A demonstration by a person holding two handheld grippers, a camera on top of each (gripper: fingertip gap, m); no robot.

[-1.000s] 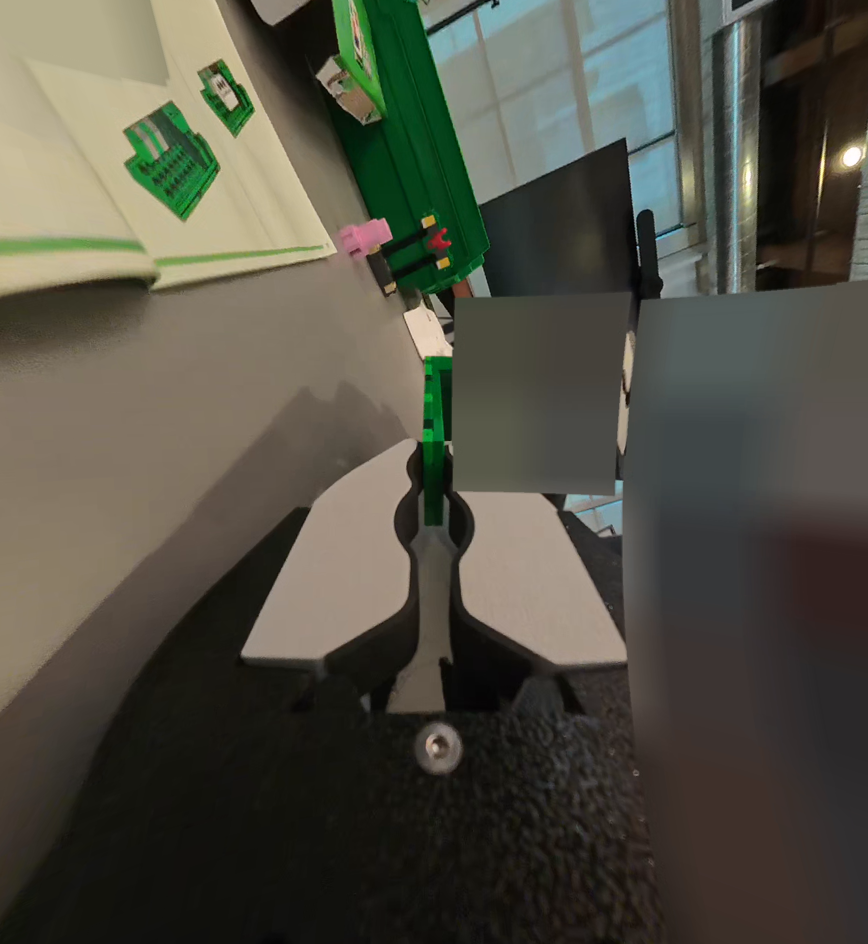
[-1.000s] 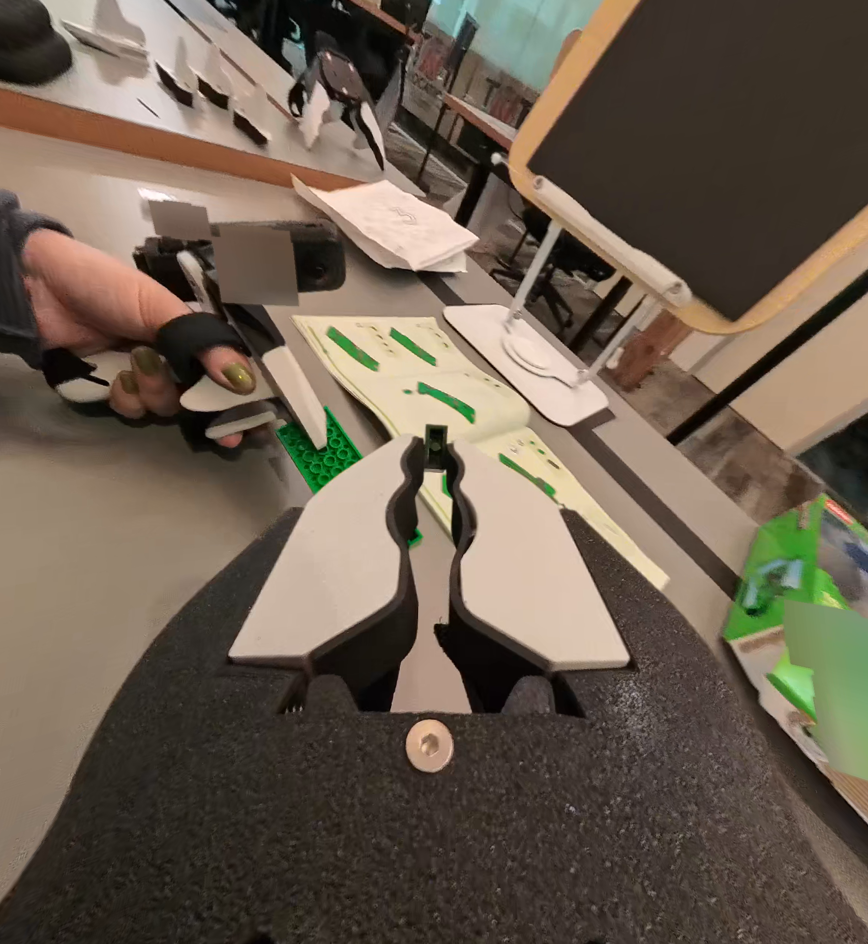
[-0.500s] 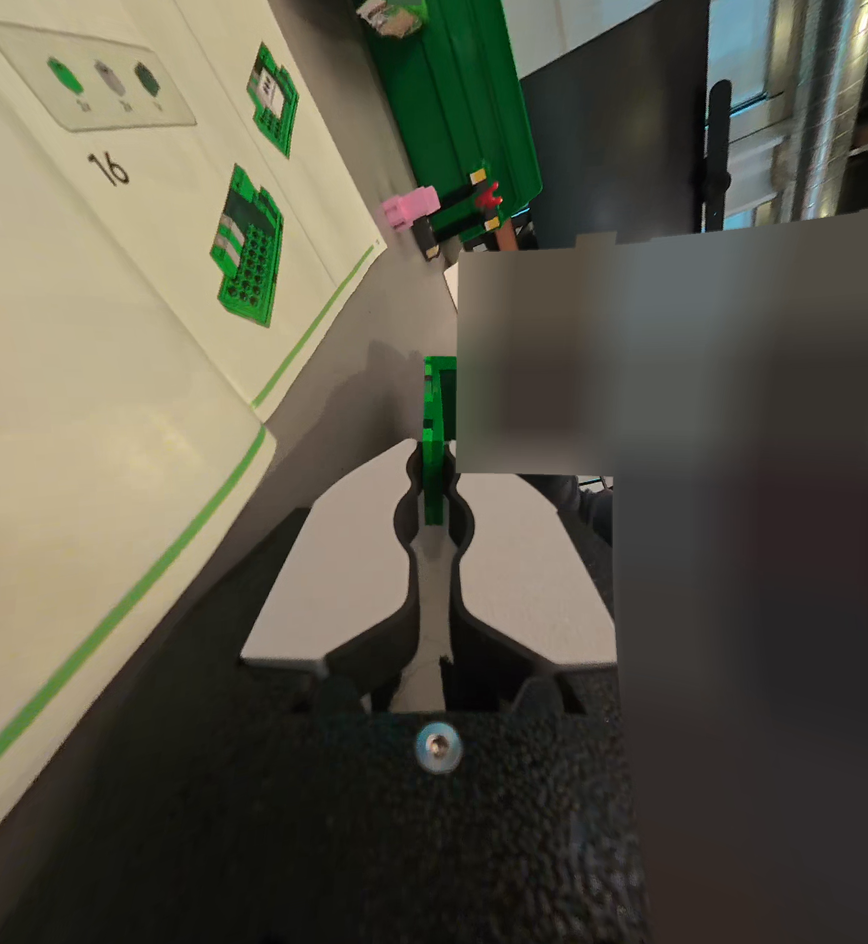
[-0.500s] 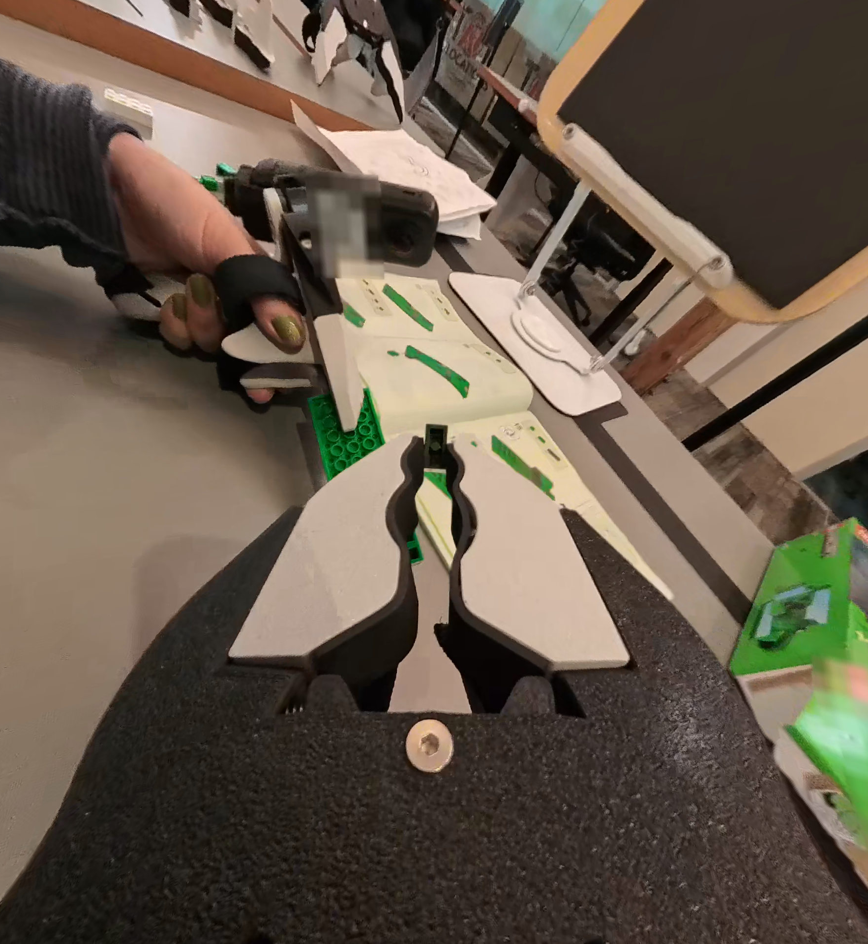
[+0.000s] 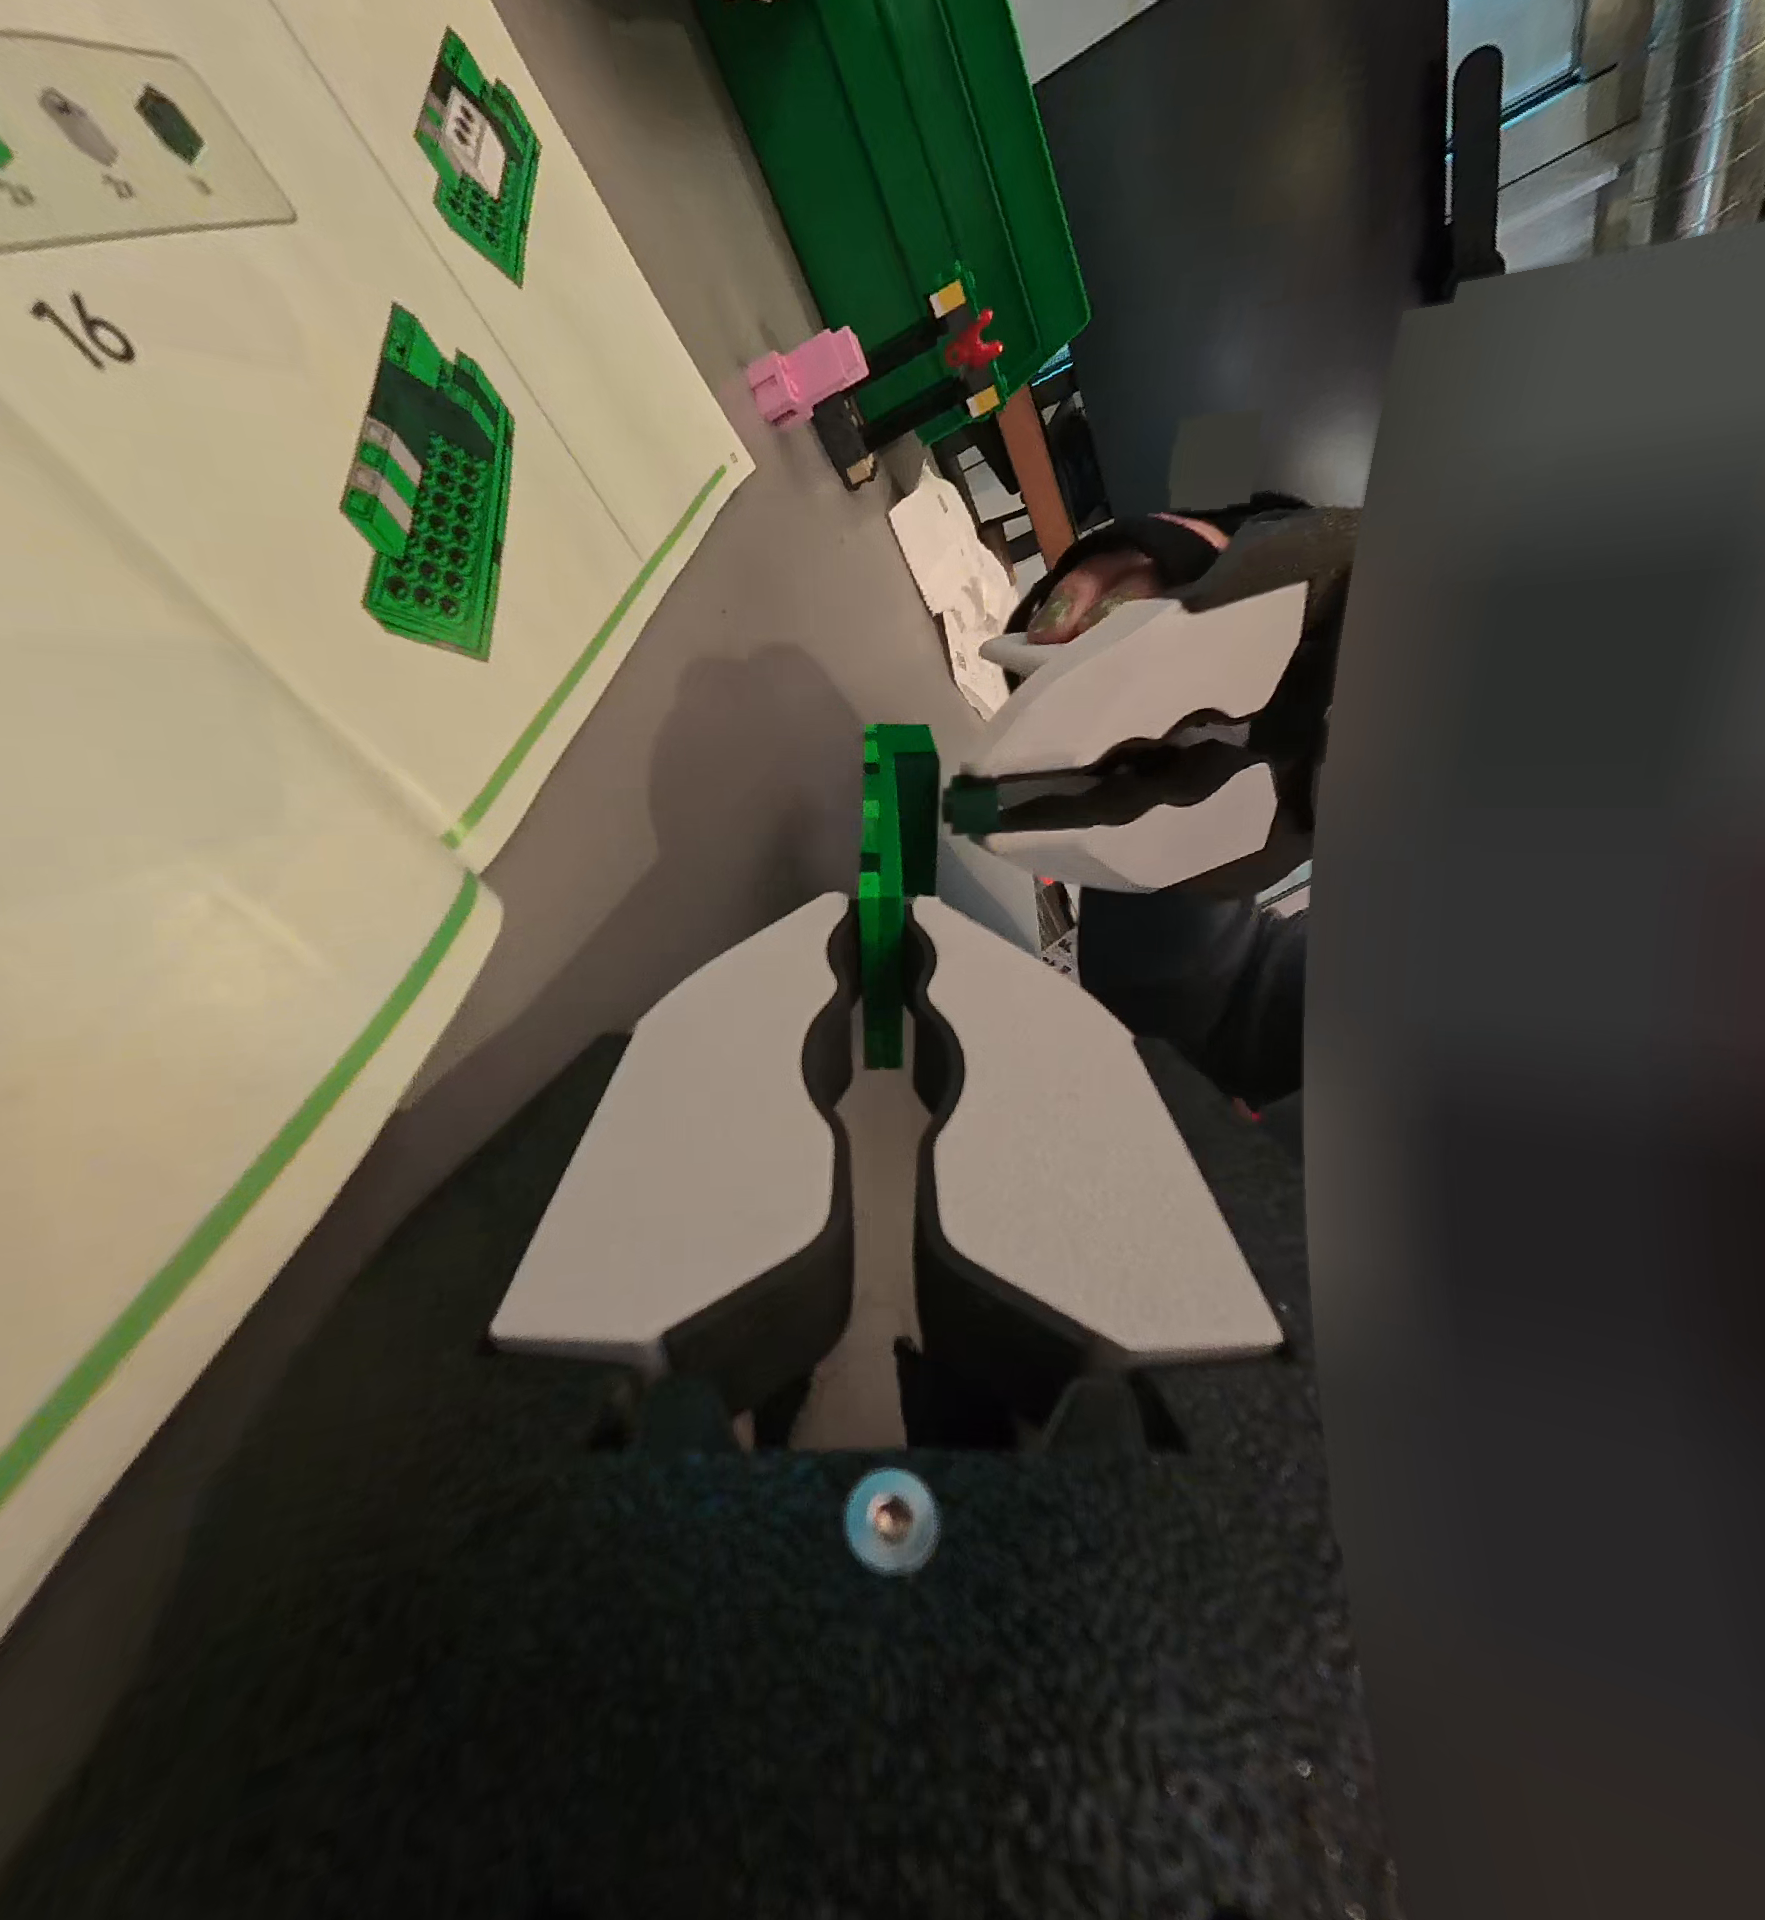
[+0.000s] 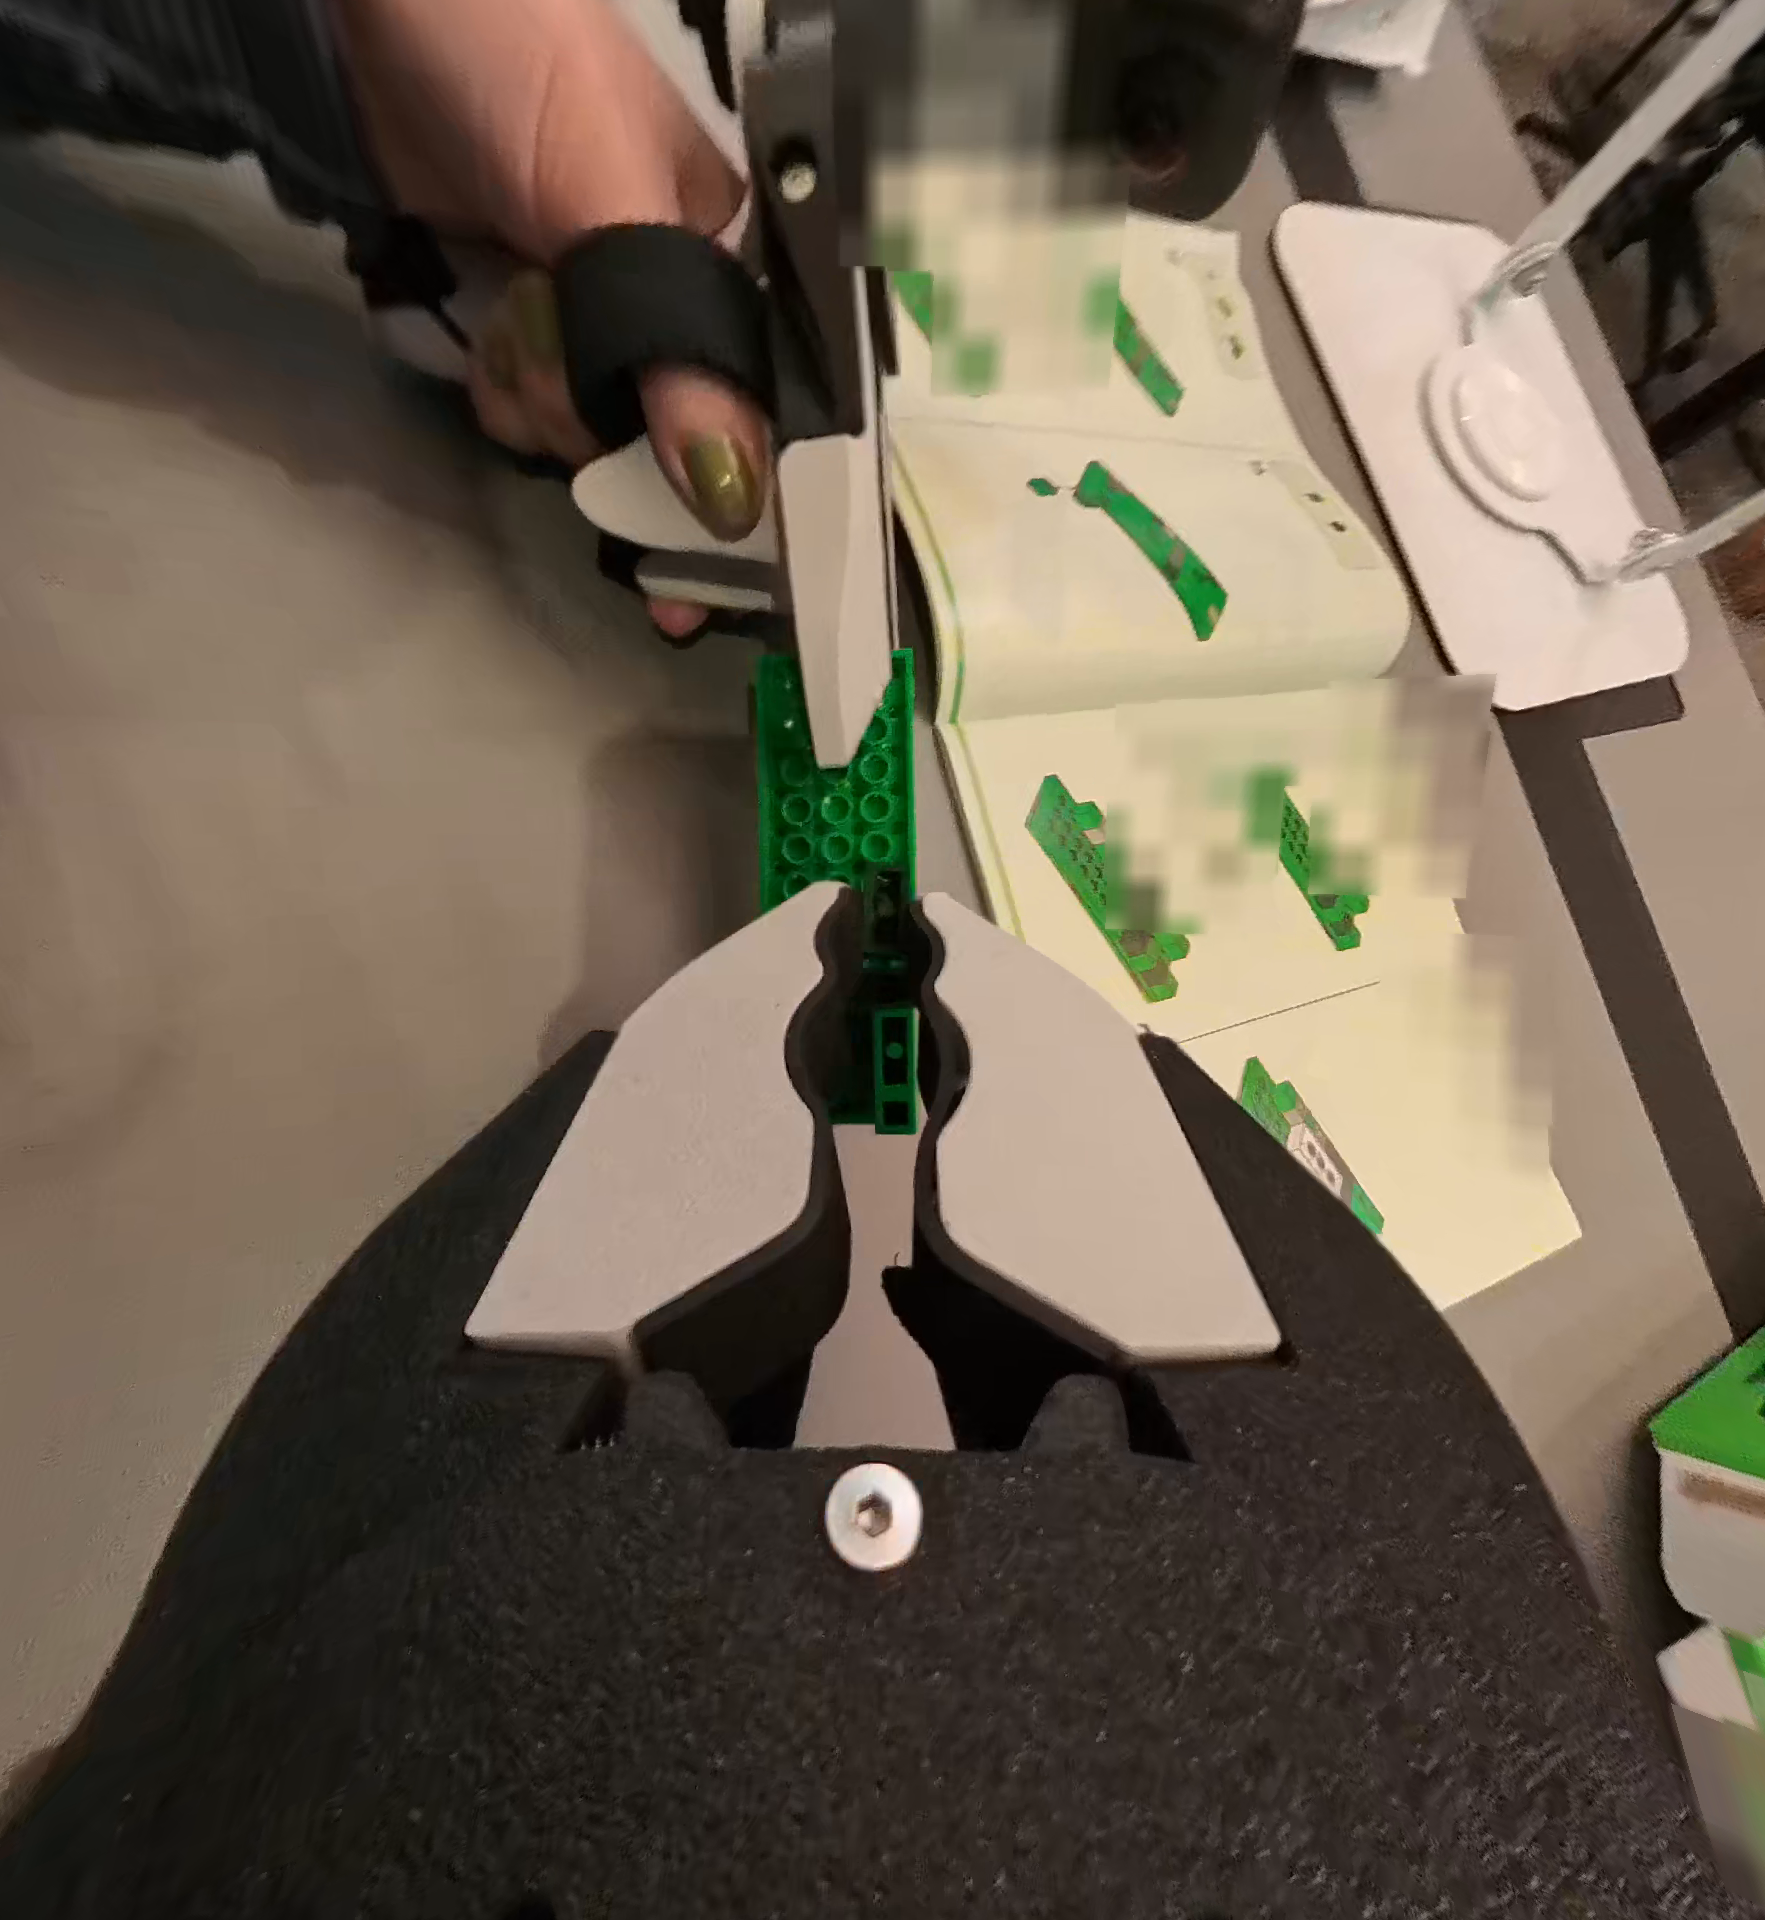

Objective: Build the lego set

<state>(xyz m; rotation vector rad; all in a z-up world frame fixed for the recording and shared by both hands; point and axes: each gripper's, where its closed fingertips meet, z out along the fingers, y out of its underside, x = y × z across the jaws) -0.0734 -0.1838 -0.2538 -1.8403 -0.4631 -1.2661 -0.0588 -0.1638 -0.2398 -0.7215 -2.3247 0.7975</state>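
Two handheld grippers meet over a grey table (image 5: 774, 582), each closed on a piece of the lego set. The left gripper (image 5: 883, 920) clamps a green plate assembly (image 5: 897, 821) edge-on, so its studded face is hidden from its own camera; the right wrist view shows only its hollow underside (image 6: 836, 821), and the lower part is cut off behind the right gripper's fingers (image 6: 712, 1049). The right gripper (image 6: 883, 914) pinches one small dark green brick (image 6: 883, 925), blurred and mostly buried between the jaws; in the left wrist view that brick (image 5: 966, 808) sits just beside the assembly's face, though contact cannot be made out. One open instruction booklet (image 5: 234, 623) lies beside them, several of its pages masked by mosaic in the right wrist view. A green box (image 5: 909, 177) stands beyond it, with one pink piece (image 5: 805, 379) near its foot. A large dark patch covers the right of the left wrist view, hiding most of the person behind a single gloved hand (image 5: 1138, 566).
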